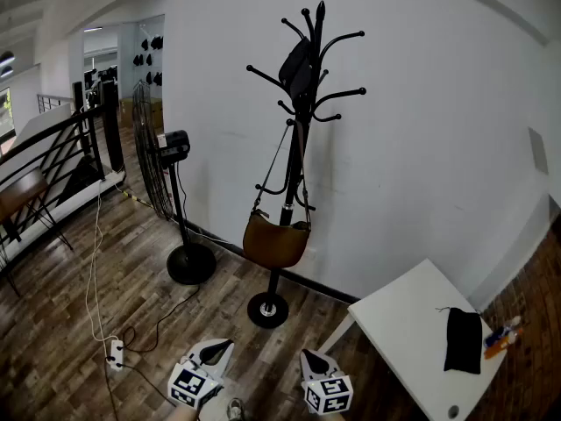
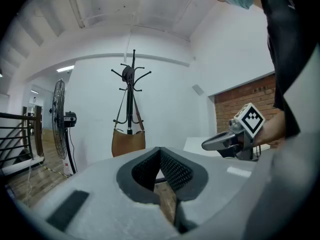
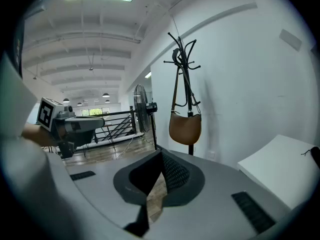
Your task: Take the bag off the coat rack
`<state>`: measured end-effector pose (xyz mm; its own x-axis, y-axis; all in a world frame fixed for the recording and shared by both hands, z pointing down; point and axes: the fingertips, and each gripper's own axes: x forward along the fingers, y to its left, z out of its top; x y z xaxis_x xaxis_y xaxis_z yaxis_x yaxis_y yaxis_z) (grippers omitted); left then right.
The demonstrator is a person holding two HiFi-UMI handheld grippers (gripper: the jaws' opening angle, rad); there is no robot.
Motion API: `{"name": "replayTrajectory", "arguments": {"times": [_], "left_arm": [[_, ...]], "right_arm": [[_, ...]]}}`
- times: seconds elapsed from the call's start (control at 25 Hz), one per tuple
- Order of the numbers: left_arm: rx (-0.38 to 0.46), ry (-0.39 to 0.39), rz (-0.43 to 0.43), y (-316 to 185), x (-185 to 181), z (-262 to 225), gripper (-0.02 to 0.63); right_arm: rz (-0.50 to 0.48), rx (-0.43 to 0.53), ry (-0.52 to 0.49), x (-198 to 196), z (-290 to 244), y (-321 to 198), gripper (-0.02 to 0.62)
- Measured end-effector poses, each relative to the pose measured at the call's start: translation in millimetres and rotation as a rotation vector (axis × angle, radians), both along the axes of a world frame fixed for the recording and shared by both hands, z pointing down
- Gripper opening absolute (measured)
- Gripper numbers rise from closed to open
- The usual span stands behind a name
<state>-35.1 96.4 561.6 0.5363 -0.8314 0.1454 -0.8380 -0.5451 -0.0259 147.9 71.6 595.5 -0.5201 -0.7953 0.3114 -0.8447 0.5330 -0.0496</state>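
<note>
Left gripper [image 1: 217,349] and right gripper [image 1: 311,358] hang low, fingers together on nothing; yanking the bag [image 1: 275,240] sideways could snag its strap [image 1: 273,160] and topple the coat rack [image 1: 302,103]

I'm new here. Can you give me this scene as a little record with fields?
Bag: brown, hanging by its strap from the coat rack, not yet taken
Coat rack: black, freestanding; a dark item hangs near its top
Left hand-held gripper: shut, empty, away from the bag
Right hand-held gripper: shut, empty, away from the bag
Table: white, right of the rack, with a black pouch on it
Fan: standing left of the rack
</note>
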Motion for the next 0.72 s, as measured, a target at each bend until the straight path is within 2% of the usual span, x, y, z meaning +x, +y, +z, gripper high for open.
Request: {"name": "replayTrajectory", "arguments": {"times": [0.16,0.36,0.44,0.52,0.56,0.72], "left_arm": [[0.069,-0.015,0.033,-12.2,0.5,-3.6,0.003],[0.042,-0.001,0.050,-24.4,-4.6,-6.0,0.005],[0.057,0.009,0.070,-35.2,-6.9,-3.6,0.005],[0.063,0.018,0.085,-47.6,-9.7,-0.6,0.182],[0.058,0.021,0.087,-53.2,-12.0,0.8,0.203],[0.042,0.013,0.101,-72.8,-22.5,4.7,0.202]], "right_arm": [[0.018,-0.005,-0.029,-1.2,-2.8,-7.4,-0.002],[0.048,0.025,-0.078,-7.3,-12.2,-22.8,0.002],[0.060,0.039,-0.095,-10.7,-15.2,-32.1,0.006],[0.069,0.053,-0.108,-14.3,-17.2,-42.0,0.103],[0.072,0.058,-0.110,-16.7,-18.0,-46.8,0.117],[0.091,0.060,-0.108,-26.9,-18.5,-63.5,0.133]]}}
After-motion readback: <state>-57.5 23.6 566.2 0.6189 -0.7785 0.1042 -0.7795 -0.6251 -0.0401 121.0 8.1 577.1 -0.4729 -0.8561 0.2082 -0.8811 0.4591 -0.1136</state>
